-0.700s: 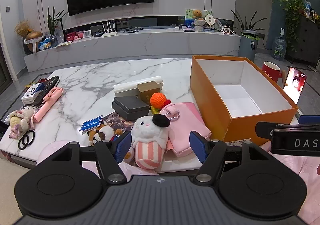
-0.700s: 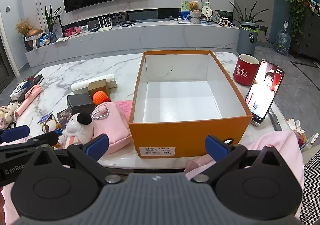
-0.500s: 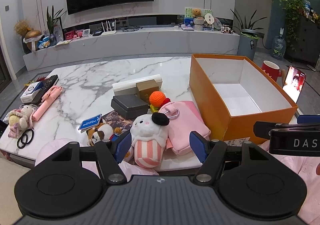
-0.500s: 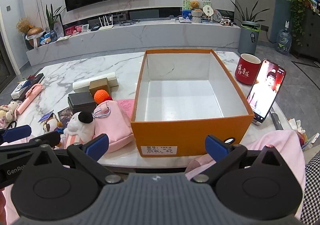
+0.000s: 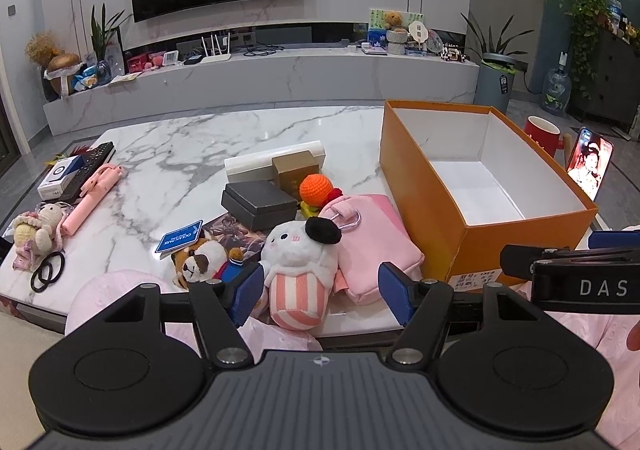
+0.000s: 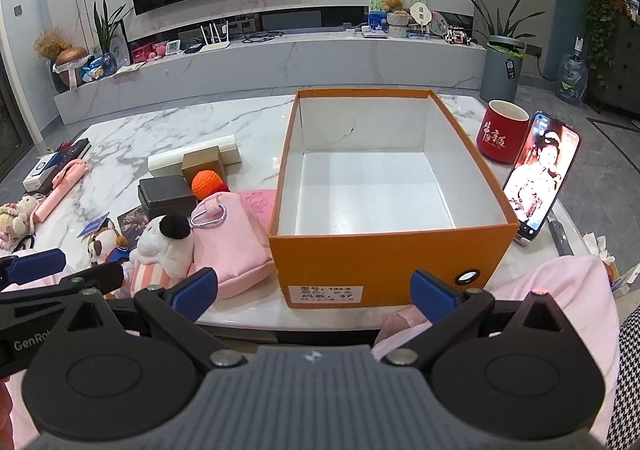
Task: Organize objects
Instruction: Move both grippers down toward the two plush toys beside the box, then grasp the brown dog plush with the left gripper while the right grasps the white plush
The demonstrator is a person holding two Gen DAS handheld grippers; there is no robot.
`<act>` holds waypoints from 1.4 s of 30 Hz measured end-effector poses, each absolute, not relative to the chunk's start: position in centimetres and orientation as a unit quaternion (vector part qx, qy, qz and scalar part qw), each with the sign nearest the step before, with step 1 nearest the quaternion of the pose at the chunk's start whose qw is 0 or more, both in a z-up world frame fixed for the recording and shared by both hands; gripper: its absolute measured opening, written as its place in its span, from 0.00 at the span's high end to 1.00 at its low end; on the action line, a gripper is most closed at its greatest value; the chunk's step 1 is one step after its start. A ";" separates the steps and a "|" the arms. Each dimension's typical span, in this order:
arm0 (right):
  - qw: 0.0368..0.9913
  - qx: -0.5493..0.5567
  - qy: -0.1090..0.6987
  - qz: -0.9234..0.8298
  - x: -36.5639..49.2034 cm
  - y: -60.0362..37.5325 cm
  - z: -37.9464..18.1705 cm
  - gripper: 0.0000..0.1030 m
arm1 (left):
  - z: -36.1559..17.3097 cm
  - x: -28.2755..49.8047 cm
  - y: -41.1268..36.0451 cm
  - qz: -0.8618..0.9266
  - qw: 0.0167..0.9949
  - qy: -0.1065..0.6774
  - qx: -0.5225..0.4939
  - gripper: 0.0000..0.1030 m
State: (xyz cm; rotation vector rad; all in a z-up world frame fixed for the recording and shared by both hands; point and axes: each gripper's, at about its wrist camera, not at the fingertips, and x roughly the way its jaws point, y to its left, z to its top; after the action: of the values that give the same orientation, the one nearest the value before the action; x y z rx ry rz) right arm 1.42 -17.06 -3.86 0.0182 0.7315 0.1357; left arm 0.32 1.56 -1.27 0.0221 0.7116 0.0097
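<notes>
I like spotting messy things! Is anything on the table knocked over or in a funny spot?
Yes. The white plush with striped bottom lies tipped over at the table's near edge, leaning on the pink pouch. Toys and small boxes are heaped together beside it, while the orange box is empty.

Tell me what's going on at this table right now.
A person holds a two-finger gripper in each hand over a white marble table cluttered with toys and small boxes. Both grippers are open and hold nothing. The left gripper hovers at the near edge, by a white plush toy with a pink-striped body. The right gripper faces an open orange cardboard box, which is empty. Nothing has been packed yet.
</notes>
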 end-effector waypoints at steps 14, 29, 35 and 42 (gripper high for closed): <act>0.899 0.010 0.401 0.177 4.9 -13.0 -5.6 0.30 | -2.5 2.9 6.1 0.014 0.915 0.403 0.002 0.41; 0.834 0.093 0.492 0.231 11.8 -6.9 -10.5 0.41 | -5.3 9.8 13.0 0.055 0.866 0.488 -0.092 0.42; 0.832 0.093 0.499 0.224 14.2 -5.7 -11.4 0.37 | -6.4 11.9 14.4 0.057 0.846 0.512 -0.137 0.37; 0.831 0.080 0.497 0.237 14.8 -4.1 -12.0 0.31 | -7.9 13.6 14.0 0.083 0.834 0.527 -0.144 0.25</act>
State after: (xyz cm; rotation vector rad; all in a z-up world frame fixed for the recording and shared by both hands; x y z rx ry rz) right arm 14.82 -4.12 -12.04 0.1696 1.0550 0.5036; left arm 13.59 13.98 -7.87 -0.3046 1.1158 0.1767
